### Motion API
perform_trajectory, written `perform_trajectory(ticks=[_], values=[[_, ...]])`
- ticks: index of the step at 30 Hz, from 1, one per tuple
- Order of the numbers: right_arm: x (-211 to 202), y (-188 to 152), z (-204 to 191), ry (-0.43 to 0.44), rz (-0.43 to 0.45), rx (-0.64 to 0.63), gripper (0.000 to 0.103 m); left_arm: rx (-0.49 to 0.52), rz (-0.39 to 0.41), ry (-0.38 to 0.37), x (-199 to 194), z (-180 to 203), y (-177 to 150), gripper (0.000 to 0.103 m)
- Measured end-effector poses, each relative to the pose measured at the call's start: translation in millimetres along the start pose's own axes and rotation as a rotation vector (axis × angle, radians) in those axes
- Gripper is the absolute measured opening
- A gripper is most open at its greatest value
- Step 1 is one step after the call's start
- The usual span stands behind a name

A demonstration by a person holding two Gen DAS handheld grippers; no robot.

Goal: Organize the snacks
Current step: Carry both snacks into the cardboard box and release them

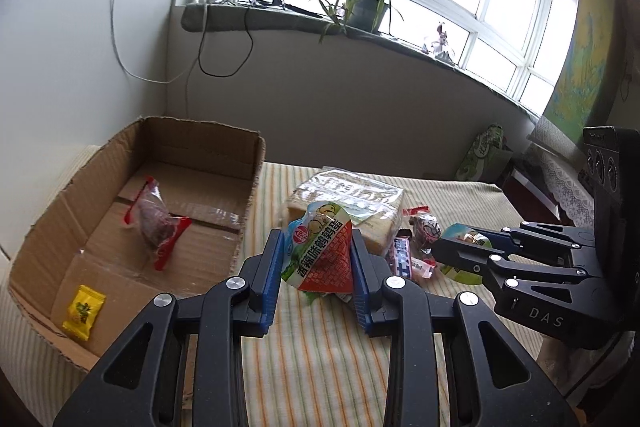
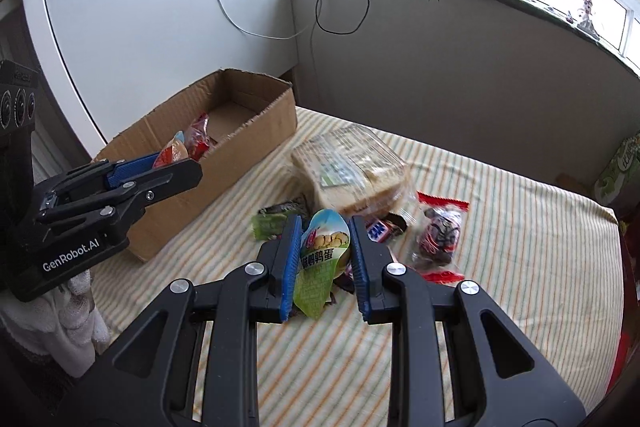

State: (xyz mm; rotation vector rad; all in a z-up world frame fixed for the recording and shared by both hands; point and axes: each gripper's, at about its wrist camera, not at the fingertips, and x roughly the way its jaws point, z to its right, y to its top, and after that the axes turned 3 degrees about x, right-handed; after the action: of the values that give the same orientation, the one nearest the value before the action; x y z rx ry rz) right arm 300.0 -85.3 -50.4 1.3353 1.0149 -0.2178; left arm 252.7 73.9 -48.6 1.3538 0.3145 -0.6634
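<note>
Jaws: both pairs are pinching snack packets. Your left gripper (image 1: 316,263) clamps a red-and-green quail-egg packet (image 1: 320,251) between its blue pads; your right gripper (image 2: 325,259) clamps a green quail-egg packet (image 2: 320,259) the same way. Each packet hangs clear of the striped cloth (image 2: 500,227), above the remaining pile: a bread bag (image 2: 352,171), a blue-and-white bar (image 2: 378,230), a red-ended sweet (image 2: 438,237) and a green wrapper (image 2: 272,223).

The cardboard box (image 1: 256,163) stands to your left, already holding a red-ended packet (image 1: 154,223) and a small yellow sachet (image 1: 83,311).

Risks: each packet is held by its slack film, so it could probably slide out if you swing quickly. The near wall of the box stands between the packets and its floor; a low carry would likely snag the dangling edge on it. In the right wrist view your left gripper (image 2: 176,167) sits just at that wall, so bringing both in together invites a collision.

Pose: both grippers tilt downward and forward, side by side, the left nearer the box.
</note>
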Motion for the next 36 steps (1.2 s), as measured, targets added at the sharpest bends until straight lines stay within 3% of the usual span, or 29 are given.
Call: perform_trajectory(ticks=[6, 19, 33, 36], values=[[10, 21, -40, 0.029, 0.021, -0.063, 0.025, -0.036, 0.036, 0.040, -17, -26, -2, 0.029], [54, 44, -108, 0.095, -0.007, -0.135, 0.025, -0.128, 0.037, 0.137, -31, -87, -19, 0.029], [86, 47, -132, 0.111, -0.051, -0.164, 0.025, -0.161, 0.021, 0.179, -33, -111, -28, 0.030], [87, 46, -132, 0.104, -0.050, -0.165, 0.025, -0.165, 0.013, 0.181, -32, -113, -29, 0.034]])
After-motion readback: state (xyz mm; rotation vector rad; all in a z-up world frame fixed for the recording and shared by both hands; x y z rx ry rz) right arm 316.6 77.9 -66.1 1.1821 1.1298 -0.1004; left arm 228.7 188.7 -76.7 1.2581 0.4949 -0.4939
